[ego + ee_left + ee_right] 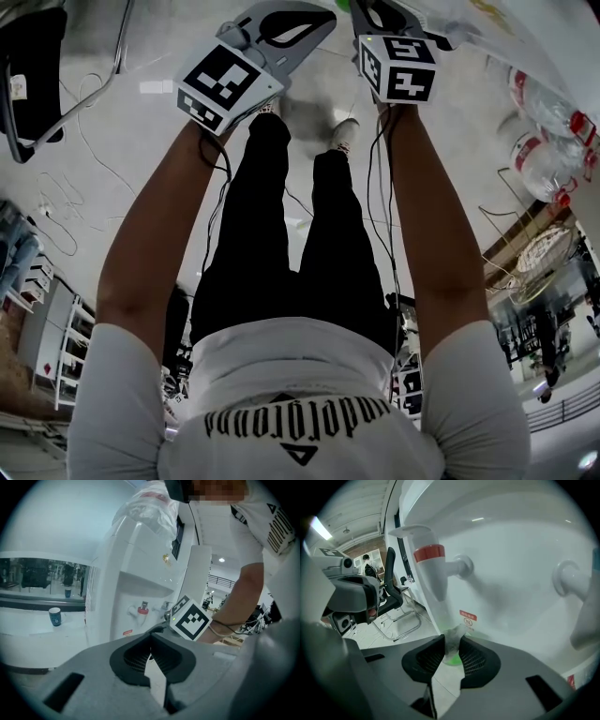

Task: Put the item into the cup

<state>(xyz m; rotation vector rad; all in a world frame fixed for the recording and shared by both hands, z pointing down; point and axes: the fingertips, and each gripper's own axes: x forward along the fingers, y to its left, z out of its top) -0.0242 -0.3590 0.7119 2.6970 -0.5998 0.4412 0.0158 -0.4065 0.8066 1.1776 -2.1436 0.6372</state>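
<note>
Clear plastic item (455, 631) pinched in right gripper (451, 644); both arms (441, 234) outstretched.

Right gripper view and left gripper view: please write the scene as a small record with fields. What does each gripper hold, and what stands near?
right gripper: shut on a translucent item with a green part
in front of it: white water dispenser, close; its red tap is above the jaws in this view
left gripper: shut, nothing between the jaws
blue cup: upright on a white counter, left of the dispenser, away from both grippers
item in cup: not yet
</note>
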